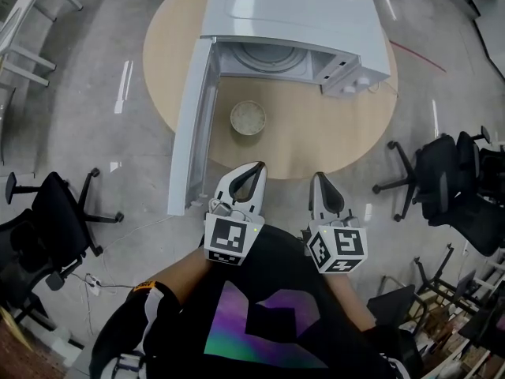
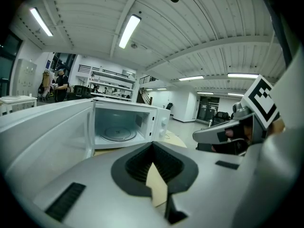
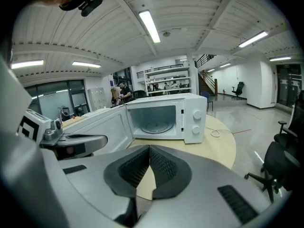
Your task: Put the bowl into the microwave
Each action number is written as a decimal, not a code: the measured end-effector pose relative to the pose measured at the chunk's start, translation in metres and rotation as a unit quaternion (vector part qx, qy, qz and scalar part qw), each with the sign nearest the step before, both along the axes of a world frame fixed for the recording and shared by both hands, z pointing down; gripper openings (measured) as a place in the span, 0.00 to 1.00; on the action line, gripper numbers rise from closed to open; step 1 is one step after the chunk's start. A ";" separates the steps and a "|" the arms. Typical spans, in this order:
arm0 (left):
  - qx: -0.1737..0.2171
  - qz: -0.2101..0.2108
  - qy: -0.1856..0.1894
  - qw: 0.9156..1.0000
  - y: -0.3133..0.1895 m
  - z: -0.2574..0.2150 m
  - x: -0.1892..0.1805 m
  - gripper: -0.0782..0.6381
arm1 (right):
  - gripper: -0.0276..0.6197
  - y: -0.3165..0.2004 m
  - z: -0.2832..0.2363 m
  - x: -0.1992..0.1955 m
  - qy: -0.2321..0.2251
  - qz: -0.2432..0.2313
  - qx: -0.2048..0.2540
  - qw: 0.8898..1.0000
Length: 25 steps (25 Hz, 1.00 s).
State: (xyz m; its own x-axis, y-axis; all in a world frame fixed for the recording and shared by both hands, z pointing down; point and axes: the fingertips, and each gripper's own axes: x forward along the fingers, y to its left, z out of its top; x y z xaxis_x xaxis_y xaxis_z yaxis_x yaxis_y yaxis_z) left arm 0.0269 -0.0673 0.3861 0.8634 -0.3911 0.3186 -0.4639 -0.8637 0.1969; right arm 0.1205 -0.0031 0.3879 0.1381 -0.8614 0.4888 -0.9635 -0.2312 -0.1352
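Note:
A pale round bowl (image 1: 248, 118) sits on the round wooden table (image 1: 331, 136), just in front of the open white microwave (image 1: 292, 14). The microwave door (image 1: 193, 125) swings out to the left, and the glass turntable (image 1: 268, 56) inside is bare. My left gripper (image 1: 257, 166) hovers at the table's near edge, shut and holding nothing, a short way from the bowl. To its right my right gripper (image 1: 318, 177) is also shut and holds nothing. Both gripper views face the microwave (image 2: 118, 122) (image 3: 164, 115) over the closed left gripper (image 2: 153, 145) and right gripper (image 3: 149, 147); the bowl is hidden there.
Black office chairs stand on the floor at the left (image 1: 55, 212) and the right (image 1: 450, 172). A white cable (image 3: 219, 133) lies on the table by the microwave's control side. A white frame (image 1: 24, 22) is at the far left. A person (image 2: 59, 82) stands far off.

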 end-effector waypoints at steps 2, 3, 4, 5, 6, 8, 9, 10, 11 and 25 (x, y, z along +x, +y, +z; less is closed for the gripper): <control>-0.001 0.002 -0.003 1.000 -0.004 0.000 -0.001 0.17 | 0.07 -0.007 -0.001 -0.002 0.001 -0.003 0.000 1.000; -0.002 0.002 -0.005 1.000 -0.007 0.001 -0.001 0.17 | 0.07 -0.010 -0.001 -0.003 0.001 -0.004 -0.001 1.000; -0.004 0.001 -0.006 1.000 -0.009 0.003 -0.002 0.17 | 0.07 -0.013 0.000 -0.003 0.002 -0.004 -0.003 1.000; -0.007 0.000 -0.003 1.000 -0.012 0.004 -0.002 0.17 | 0.07 -0.015 0.000 -0.003 0.002 -0.003 -0.005 1.000; -0.009 -0.002 0.001 1.000 -0.015 0.004 -0.003 0.17 | 0.07 -0.017 0.001 -0.003 0.002 -0.002 -0.006 1.000; -0.013 -0.002 0.006 1.000 -0.020 0.006 -0.003 0.17 | 0.07 -0.022 0.003 -0.004 0.003 -0.001 -0.010 1.000; -0.015 -0.002 0.006 1.000 -0.022 0.007 -0.004 0.17 | 0.07 -0.024 0.004 -0.004 0.004 -0.001 -0.012 1.000; -0.017 -0.001 0.004 1.000 -0.024 0.009 -0.004 0.17 | 0.07 -0.026 0.005 -0.005 0.005 -0.002 -0.014 1.000; -0.020 0.000 0.003 1.000 -0.025 0.010 -0.005 0.17 | 0.07 -0.028 0.006 -0.006 0.006 -0.002 -0.017 1.000; -0.026 0.007 0.013 1.000 -0.032 0.011 -0.017 0.17 | 0.07 -0.049 0.006 -0.026 0.005 -0.014 -0.017 1.000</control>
State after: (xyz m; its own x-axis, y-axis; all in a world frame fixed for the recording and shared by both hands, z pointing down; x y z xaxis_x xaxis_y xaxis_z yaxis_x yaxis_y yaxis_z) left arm 0.0102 -0.0991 0.3974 0.8767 -0.3634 0.3152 -0.4467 -0.8582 0.2529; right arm 0.0947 -0.0523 0.3943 0.1203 -0.8482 0.5158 -0.9708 -0.2091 -0.1174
